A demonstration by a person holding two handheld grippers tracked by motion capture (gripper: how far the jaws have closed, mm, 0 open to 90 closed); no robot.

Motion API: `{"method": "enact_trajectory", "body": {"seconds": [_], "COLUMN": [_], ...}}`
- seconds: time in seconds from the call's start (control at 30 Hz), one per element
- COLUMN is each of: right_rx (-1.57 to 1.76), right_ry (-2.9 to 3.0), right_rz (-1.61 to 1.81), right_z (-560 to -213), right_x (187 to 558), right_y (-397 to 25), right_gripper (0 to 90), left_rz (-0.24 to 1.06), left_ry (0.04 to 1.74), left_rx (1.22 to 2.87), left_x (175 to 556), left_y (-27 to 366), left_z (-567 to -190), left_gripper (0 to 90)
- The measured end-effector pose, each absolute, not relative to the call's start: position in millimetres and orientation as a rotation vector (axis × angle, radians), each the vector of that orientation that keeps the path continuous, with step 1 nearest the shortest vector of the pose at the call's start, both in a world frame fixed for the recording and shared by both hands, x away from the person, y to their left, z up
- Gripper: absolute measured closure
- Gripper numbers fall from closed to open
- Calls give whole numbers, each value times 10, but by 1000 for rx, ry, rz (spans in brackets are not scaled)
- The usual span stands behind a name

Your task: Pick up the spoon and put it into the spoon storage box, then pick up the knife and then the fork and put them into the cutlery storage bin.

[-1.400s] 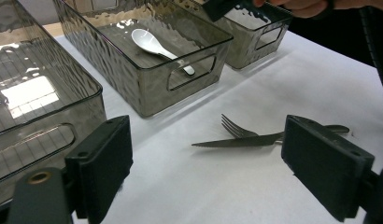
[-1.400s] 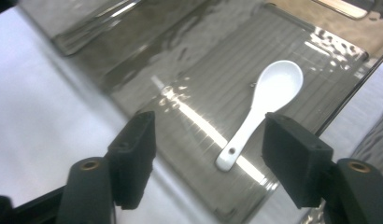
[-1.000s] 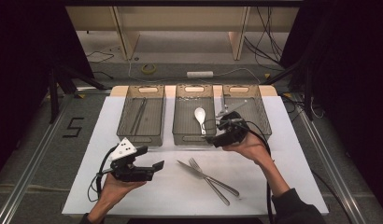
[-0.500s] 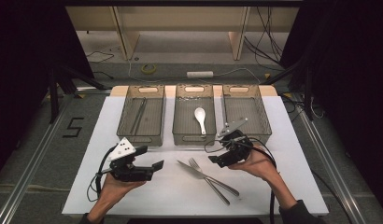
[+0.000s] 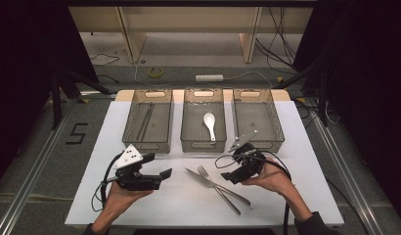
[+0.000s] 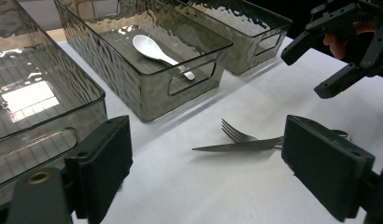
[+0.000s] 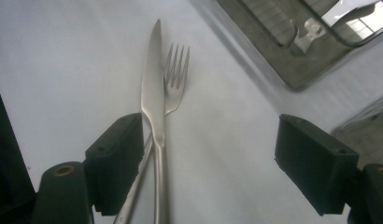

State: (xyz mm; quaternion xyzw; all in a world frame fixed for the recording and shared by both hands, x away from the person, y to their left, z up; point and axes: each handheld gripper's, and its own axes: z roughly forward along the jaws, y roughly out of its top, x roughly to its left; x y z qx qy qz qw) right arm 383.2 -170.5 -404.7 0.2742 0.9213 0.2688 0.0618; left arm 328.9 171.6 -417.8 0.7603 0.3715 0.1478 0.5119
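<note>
A white table (image 5: 306,196) under the released right gripper (image 5: 233,172) is ringed by darkness. The knife (image 7: 153,107) and fork (image 7: 174,79) handles are cut off below its spread jaws.

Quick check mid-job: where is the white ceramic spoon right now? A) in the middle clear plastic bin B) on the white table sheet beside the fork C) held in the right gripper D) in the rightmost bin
A: the white ceramic spoon lies inside the middle clear plastic bin, with nothing gripping it.

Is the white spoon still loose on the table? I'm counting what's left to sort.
No, the white spoon lies inside the middle bin.
</note>
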Motion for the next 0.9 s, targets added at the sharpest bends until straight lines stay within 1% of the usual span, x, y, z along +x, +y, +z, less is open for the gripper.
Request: {"method": "enact_trajectory", "body": {"seconds": [0.27,0.47,0.77,0.9], "right_rx": [828,826,786,769], "right_ry": [2812,2844,2883,2903], "right_rz": [759,701,641,618], "right_z": [-4144,-4193,-4273,-4324], "right_x": [3815,3777,3728,3716], "right_y": [-1721,-1718,-1682,-1649], "right_gripper": [232,238,275,317], "left_rz": [357,355,361,362], "left_ry": [891,891,891,891], "left_rx": [1825,1825,1827,1827], "left_x": [3289,3286,3288,3287], "left_y": [1727,1722,1721,1722], "left_z": [-4175,-4175,-4176,-4177], "left_gripper": [158,158,158,158]}}
